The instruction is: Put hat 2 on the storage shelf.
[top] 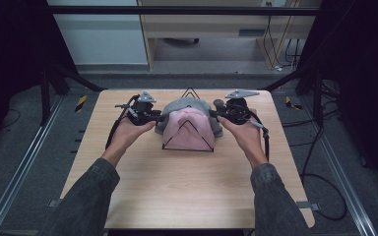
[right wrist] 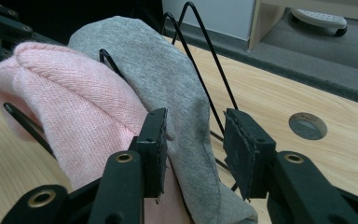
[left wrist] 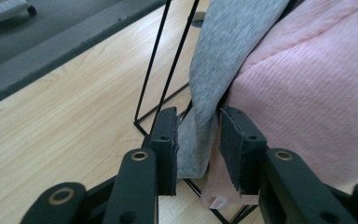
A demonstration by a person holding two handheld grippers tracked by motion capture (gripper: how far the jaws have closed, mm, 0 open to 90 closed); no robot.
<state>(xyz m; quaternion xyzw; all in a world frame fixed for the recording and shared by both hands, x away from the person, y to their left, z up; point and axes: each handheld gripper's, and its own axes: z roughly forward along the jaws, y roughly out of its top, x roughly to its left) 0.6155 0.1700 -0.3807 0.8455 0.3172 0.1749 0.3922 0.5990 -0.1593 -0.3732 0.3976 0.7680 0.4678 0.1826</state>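
Draped over a black wire rack (top: 189,142) at the middle of the table (top: 187,196), the grey cloth (top: 189,104) lies just behind the pink cloth (top: 191,129), its long axis running left to right between the 2 hands. Each end hangs inside a gripper: the left gripper (left wrist: 198,149) has its jaws parted around the grey edge (left wrist: 200,130), not yet pressing it, and the right gripper (right wrist: 193,154) likewise stands open around the grey fold (right wrist: 186,121). Neither hand is nearer, so I judge the next move is a matched squeeze from both sides.
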